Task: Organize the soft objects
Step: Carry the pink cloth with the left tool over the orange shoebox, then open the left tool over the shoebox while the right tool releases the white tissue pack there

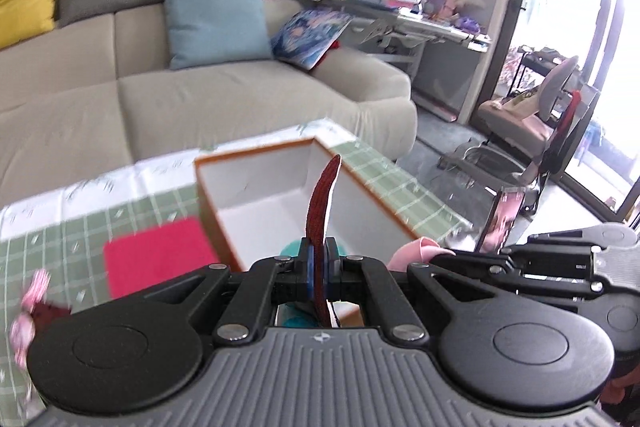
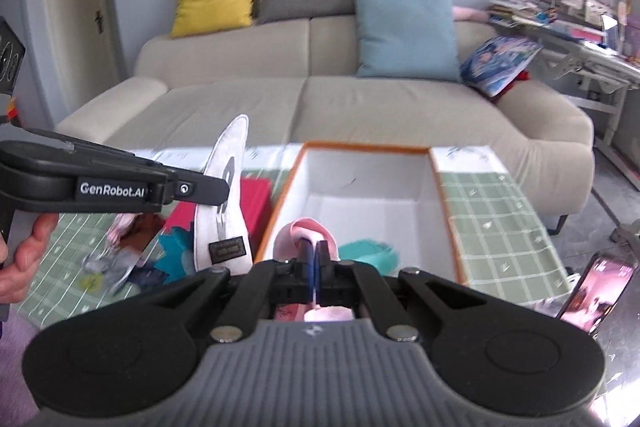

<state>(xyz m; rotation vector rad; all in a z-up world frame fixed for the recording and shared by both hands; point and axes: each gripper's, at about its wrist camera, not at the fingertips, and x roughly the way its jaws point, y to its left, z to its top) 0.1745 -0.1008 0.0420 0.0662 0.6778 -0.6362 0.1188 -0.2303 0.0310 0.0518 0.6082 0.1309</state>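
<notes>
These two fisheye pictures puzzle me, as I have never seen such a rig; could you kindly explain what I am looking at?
No robot here: a person holds a two-finger gripper in each hand, and a camera on each looks forward along its fingers. One picture is from the left gripper, the other from the right.

The left gripper is shut on a flat insole, dark red on one face; the right view shows its pale other face with a small label. The right gripper is shut on a pink soft piece.

Ahead is a low table under a green checked cloth. On it stands an open box, orange outside, white inside, with something teal at its near end. Beside it lie a red cloth and some blurred items. A beige sofa with cushions stands behind.
</notes>
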